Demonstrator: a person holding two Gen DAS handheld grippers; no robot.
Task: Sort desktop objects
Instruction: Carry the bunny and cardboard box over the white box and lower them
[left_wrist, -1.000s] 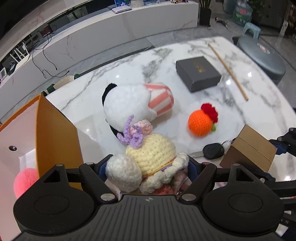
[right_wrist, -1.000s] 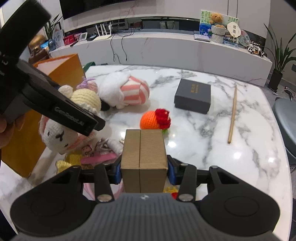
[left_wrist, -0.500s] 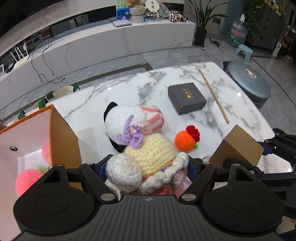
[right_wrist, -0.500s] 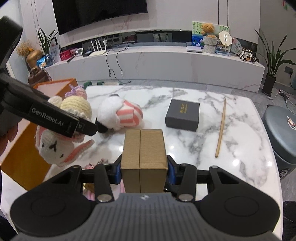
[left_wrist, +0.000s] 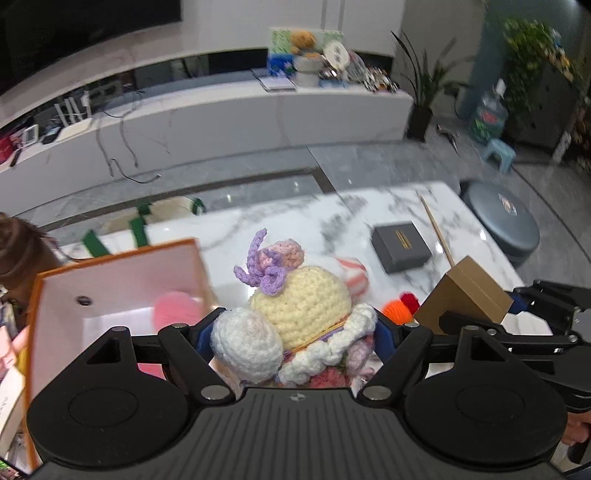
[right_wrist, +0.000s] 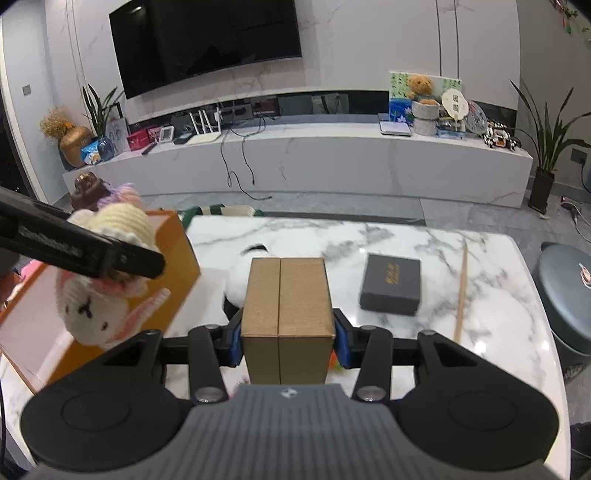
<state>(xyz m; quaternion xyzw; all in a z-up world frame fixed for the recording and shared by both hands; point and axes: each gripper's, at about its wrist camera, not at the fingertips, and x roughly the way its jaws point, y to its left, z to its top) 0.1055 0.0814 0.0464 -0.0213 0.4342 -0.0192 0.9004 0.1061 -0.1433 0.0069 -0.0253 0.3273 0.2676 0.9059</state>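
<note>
My left gripper (left_wrist: 295, 332) is shut on a crochet doll (left_wrist: 299, 314) with a cream hat and purple bow, held in the air beside an open orange box (left_wrist: 118, 256). A pink pompom (left_wrist: 173, 306) lies inside that box. In the right wrist view the doll (right_wrist: 92, 314) hangs at the left, in front of the orange box (right_wrist: 173, 251). My right gripper (right_wrist: 288, 341) is shut on a brown cardboard box (right_wrist: 288, 295), lifted above the marble table (right_wrist: 406, 236). The same brown box (left_wrist: 469, 295) shows at the right of the left wrist view.
On the table lie a black box (right_wrist: 391, 284), a wooden stick (right_wrist: 461, 291), a white and pink-striped plush (left_wrist: 351, 273) and an orange crochet ball (left_wrist: 397, 310). A grey round stool (right_wrist: 565, 280) stands off the table's right side. A person's hand shows at the far left.
Both grippers have risen with their loads. The left one carried the doll up and closer to the orange box. The brown box is higher above the table.
</note>
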